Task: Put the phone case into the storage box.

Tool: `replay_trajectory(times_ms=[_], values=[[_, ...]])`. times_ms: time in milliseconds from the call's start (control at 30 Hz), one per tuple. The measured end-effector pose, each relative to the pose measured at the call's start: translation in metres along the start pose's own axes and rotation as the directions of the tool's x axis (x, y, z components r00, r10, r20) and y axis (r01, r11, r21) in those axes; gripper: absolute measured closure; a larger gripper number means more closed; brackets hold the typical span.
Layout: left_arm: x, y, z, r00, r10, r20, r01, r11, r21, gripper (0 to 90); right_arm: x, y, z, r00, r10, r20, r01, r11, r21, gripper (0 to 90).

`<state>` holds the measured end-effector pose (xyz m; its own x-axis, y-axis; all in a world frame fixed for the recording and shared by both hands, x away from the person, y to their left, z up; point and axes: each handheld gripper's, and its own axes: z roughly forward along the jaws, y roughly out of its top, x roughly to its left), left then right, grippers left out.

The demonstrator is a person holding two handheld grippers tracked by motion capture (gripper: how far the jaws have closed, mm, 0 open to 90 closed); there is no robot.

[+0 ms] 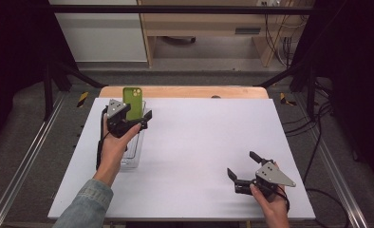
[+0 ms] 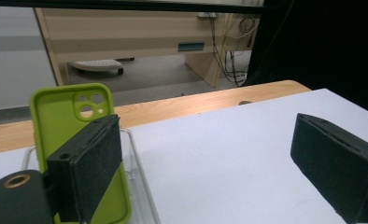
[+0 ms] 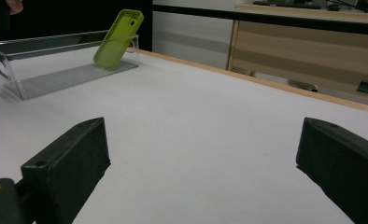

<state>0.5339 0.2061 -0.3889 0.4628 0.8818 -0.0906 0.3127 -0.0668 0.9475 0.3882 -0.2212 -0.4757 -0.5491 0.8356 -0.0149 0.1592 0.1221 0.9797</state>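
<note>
Here the green phone case (image 1: 133, 101) stands tilted at the far end of the clear tray (image 1: 130, 161), upper left of the high view, leaning against the tray's end wall. The left gripper (image 1: 136, 117) hovers just beside it with jaws spread wide and nothing between them; in the left gripper view one pad (image 2: 91, 170) sits in front of the case's lower half. The right gripper (image 1: 243, 167), lower right of the high view, rests wide open over the bare white table (image 1: 199, 142). Risk: a careless sweep of the near pad could likely knock the leaning case flat or shove the light tray sideways.
</note>
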Motion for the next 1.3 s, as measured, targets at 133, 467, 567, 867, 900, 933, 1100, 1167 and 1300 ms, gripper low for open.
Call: replay_trajectory(times_ms=[133, 467, 567, 867, 900, 933, 1100, 1167, 1300], values=[[-0.006, -0.002, -0.004, 0.9999, 0.000, 0.017, 0.000, 1.0000, -0.004, 8.0, 0.000, 0.000, 0.001, 0.9999, 0.012, -0.006, -0.012, 1.000, 0.004, 2.8], [-0.018, 0.005, -0.011, 0.9989, 0.014, 0.045, -0.014, 0.9999, -0.006, 7.3, 0.001, -0.001, 0.001, 0.9999, 0.012, -0.003, -0.012, 1.000, 0.003, 2.7], [-0.022, 0.006, -0.013, 0.9984, 0.025, 0.051, -0.024, 0.9997, -0.006, 7.2, 0.001, -0.001, 0.001, 0.9999, 0.012, 0.000, -0.012, 1.000, 0.002, 2.7], [-0.033, 0.009, -0.018, 0.9959, 0.032, 0.084, -0.030, 0.9992, -0.028, 6.0, 0.000, -0.001, 0.000, 0.9998, 0.018, 0.000, -0.018, 1.000, 0.007, 2.7], [-0.034, 0.009, -0.019, 0.9957, 0.034, 0.086, -0.032, 0.9990, -0.030, 6.0, -0.001, -0.001, 0.000, 0.9998, 0.018, 0.001, -0.018, 1.000, 0.007, 2.7], [-0.035, 0.009, -0.020, 0.9955, 0.035, 0.088, -0.032, 0.9989, -0.033, 6.0, -0.001, -0.001, 0.000, 0.9998, 0.018, 0.001, -0.018, 1.000, 0.004, 2.7], [-0.038, 0.010, -0.023, 0.9942, 0.039, 0.101, -0.035, 0.9988, -0.035, 5.6, -0.001, -0.001, 0.000, 0.9998, 0.022, 0.000, -0.022, 1.000, 0.009, 2.7], [-0.039, 0.010, -0.024, 0.9940, 0.037, 0.103, -0.034, 0.9988, -0.035, 5.6, -0.001, -0.001, 0.000, 0.9997, 0.025, -0.001, -0.025, 1.000, 0.009, 2.7], [-0.040, 0.011, -0.026, 0.9930, 0.039, 0.111, -0.036, 0.9988, -0.032, 5.5, -0.001, -0.001, 0.000, 0.9996, 0.027, -0.001, -0.027, 1.000, 0.010, 2.7]])
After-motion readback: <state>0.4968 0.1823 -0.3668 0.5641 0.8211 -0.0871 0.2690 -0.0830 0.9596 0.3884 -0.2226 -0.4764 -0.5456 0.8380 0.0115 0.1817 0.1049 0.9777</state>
